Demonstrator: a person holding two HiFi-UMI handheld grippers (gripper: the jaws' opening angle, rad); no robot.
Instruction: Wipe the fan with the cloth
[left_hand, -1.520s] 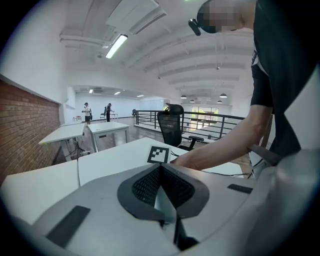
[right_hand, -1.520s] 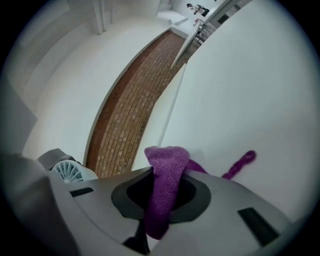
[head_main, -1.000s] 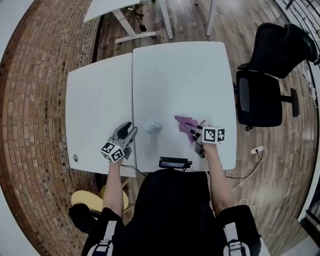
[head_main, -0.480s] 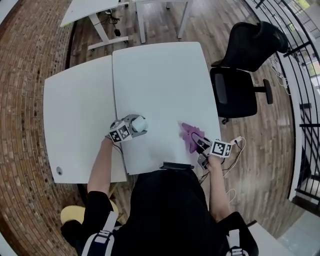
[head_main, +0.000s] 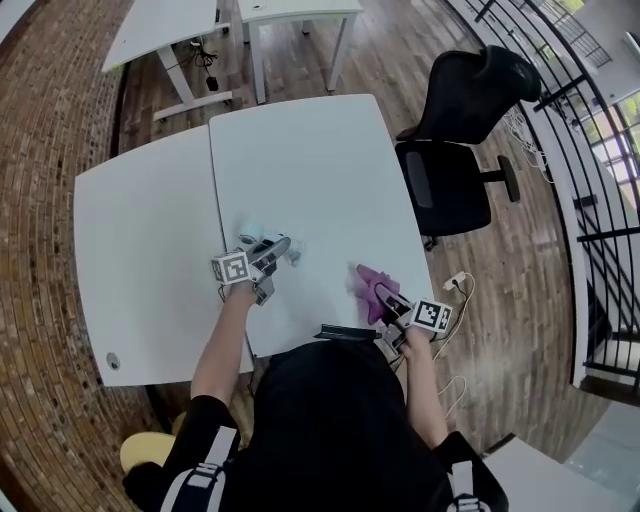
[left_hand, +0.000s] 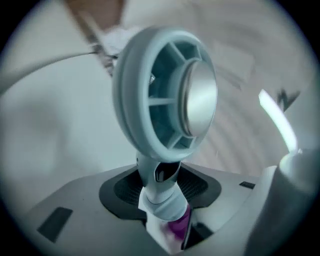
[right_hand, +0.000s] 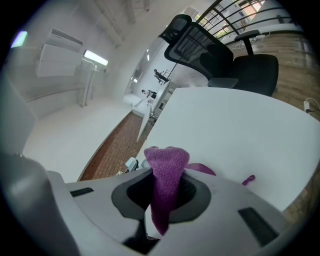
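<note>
Two tables abut side by side: the left table (head_main: 140, 250) and the right table (head_main: 320, 160). Over the right table, near the seam and its front edge, is the fan (left_hand: 160, 100). Its handle sits between the jaws of the left gripper (left_hand: 165, 220), which have just been closing. Further right, at the front edge, the cloth (right_hand: 166, 165) is in the right gripper (right_hand: 162, 200). A chair (head_main: 445, 190) stands right of the tables, and a third table (head_main: 160, 30) stands behind.

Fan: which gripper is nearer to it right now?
Left. The left gripper has the fan by its handle, its jaws having just been closing on it. The right gripper, shut on the cloth, is apart, to the fan's right by the table edge.
</note>
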